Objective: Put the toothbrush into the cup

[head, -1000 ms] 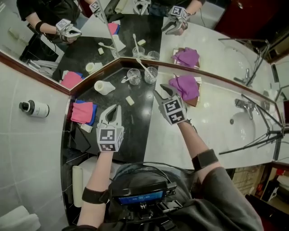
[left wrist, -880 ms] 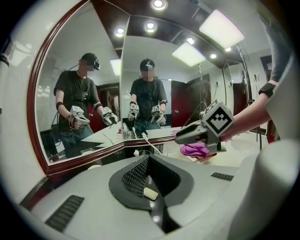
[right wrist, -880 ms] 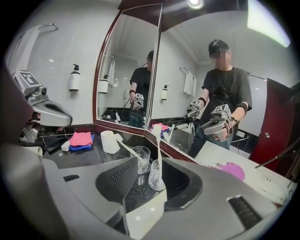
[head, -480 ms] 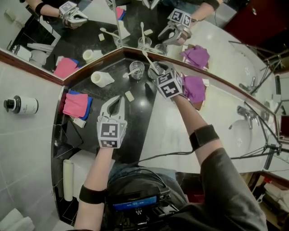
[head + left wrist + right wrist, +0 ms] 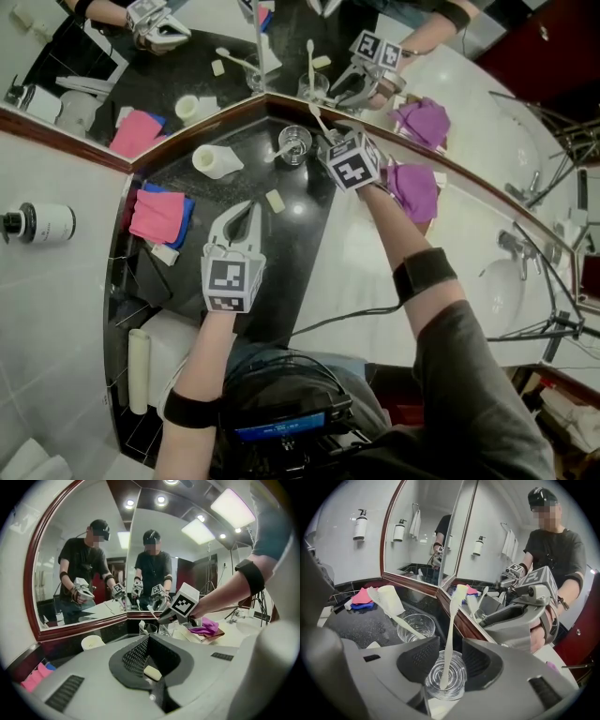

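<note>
Toothbrush is in the cup, and my right jaws are parted around it.

In the right gripper view the toothbrush (image 5: pixel 449 634) stands head-up in the clear glass cup (image 5: pixel 458 682) on the black counter (image 5: pixel 361 625). My right gripper (image 5: pixel 449 657) has its jaws wide on either side of the handle without touching it, though they have just been closing a little. A second glass (image 5: pixel 417 627) stands just beside the cup. My left gripper (image 5: pixel 244 214) hovers over the counter with its jaws shut, holding nothing. A small cream block (image 5: pixel 274 201) lies just beside its tip.
</note>
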`<state>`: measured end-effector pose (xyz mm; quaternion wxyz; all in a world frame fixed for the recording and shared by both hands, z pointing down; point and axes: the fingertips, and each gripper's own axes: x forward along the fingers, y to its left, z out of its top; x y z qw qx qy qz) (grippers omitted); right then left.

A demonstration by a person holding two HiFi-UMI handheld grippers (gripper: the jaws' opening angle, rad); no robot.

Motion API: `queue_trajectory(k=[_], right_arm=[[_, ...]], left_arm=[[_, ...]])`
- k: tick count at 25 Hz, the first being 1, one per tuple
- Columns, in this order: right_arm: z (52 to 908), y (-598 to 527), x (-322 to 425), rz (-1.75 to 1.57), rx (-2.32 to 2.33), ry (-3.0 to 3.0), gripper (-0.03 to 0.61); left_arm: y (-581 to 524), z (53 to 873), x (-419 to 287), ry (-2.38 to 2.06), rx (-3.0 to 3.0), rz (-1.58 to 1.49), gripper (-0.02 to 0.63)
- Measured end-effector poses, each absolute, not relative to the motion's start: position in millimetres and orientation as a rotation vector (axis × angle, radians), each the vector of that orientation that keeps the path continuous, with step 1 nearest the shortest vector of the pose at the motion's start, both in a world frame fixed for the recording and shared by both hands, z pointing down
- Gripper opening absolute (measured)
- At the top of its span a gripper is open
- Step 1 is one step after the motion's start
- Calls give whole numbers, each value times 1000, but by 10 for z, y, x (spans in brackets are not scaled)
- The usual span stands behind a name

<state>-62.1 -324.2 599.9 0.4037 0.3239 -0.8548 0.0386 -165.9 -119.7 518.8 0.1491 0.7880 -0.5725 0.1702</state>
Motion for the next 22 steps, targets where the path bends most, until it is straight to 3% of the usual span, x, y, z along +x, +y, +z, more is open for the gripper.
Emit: queue_trajectory(k=[4,7,22], right_arm=[[6079,-3264,-634,92,788,-2145,136],[6091,-3242,-658,95,761,-2149,77],[5920,-3153,-644,26,740,-2151,69]], left_arm=[[-1205,5224,-1690,-1641,2258,493,3],[-1215,5222,-1687,-1639,2260,494,3],[-1112,5186,-1696,-1646,2255,489,3]])
